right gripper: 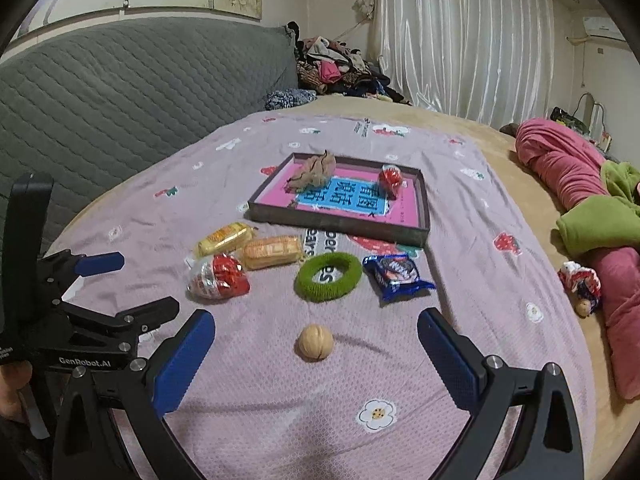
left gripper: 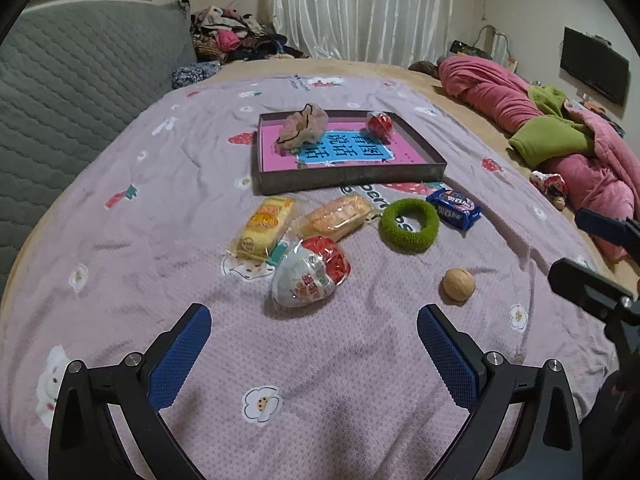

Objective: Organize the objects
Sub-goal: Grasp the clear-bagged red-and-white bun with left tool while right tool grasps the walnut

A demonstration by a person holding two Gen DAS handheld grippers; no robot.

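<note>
The fingers of both grippers are spread wide and grasp nothing: the left gripper [left gripper: 314, 318] hangs over bare blanket [left gripper: 120, 220] just short of the egg toy [left gripper: 310, 274], and the right gripper [right gripper: 316, 322] brackets the walnut [right gripper: 315, 342] from above without touching it. The things to sort lie loose in front of the tray [left gripper: 352, 182]: two yellow snack packs, one [left gripper: 264, 228] beside the other [left gripper: 340, 216], the egg toy just below them, a green ring [left gripper: 409, 224], a blue cookie pack [left gripper: 454, 206] next to it, and the walnut nearest the right gripper. Inside the tray a crumpled scrunchie [left gripper: 304, 124] sits at the far left and a small red toy [left gripper: 380, 124] at the far right, on a pink and blue sheet. A pink quilt [left gripper: 500, 92] lies well apart at the bed's right edge.
</note>
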